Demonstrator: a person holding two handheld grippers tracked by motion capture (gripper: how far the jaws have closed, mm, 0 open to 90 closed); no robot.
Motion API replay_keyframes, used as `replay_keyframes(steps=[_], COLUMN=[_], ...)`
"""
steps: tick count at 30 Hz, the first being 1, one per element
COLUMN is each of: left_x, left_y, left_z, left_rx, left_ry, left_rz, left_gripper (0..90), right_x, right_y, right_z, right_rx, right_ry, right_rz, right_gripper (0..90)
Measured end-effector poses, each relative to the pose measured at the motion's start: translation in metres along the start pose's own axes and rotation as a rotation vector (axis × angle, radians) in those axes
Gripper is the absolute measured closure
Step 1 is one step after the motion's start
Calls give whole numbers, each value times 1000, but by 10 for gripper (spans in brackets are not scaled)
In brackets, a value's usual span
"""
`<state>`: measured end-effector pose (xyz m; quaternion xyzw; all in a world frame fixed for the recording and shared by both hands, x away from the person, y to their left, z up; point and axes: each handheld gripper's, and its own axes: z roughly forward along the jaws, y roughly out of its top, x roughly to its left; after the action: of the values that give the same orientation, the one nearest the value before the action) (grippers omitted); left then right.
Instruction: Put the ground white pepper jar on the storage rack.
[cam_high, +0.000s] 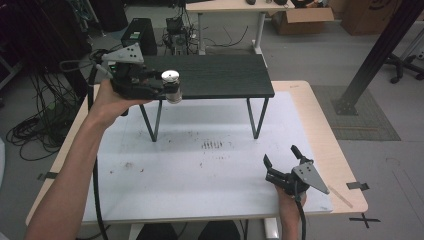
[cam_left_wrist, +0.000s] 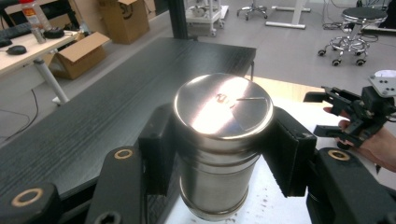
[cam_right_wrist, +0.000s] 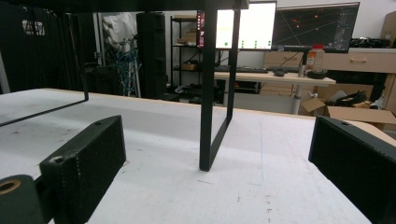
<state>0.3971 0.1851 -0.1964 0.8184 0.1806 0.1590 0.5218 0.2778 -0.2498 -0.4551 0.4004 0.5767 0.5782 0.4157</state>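
Left gripper (cam_high: 167, 89) is clamped on a steel canister (cam_left_wrist: 219, 144): one pad on each side of the body just under the lid, canister upright between the fingers (cam_left_wrist: 156, 149), its base hanging clear above the white table mat (cam_high: 200, 170). The lid is flat and shiny; a small mark near its centre is too glared-out to read. The black slatted shelf (cam_high: 215, 75) sits right beside and behind the fingertips, with the canister at its front-left corner edge.

Right gripper (cam_high: 282, 165) rests low on the mat, well apart from the canister, fingers (cam_right_wrist: 88, 163) spread wide with nothing between them. A shelf leg (cam_right_wrist: 210, 116) stands ahead, between the two fingertips. A bottle on the far desk (cam_right_wrist: 316, 56) has a label, illegible.
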Motion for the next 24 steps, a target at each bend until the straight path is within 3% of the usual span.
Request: replay_keyframes(steps=[7, 24], left_x=[10, 45], left_y=[9, 4], left_z=[16, 46], left_rx=[19, 32], left_ry=[1, 38], left_rz=[6, -106], left_gripper=[491, 491], right_x=[0, 0], right_y=[0, 0], right_z=[0, 0], right_rx=[0, 1], right_ry=[0, 0], right_rz=[0, 0], right_gripper=[36, 37])
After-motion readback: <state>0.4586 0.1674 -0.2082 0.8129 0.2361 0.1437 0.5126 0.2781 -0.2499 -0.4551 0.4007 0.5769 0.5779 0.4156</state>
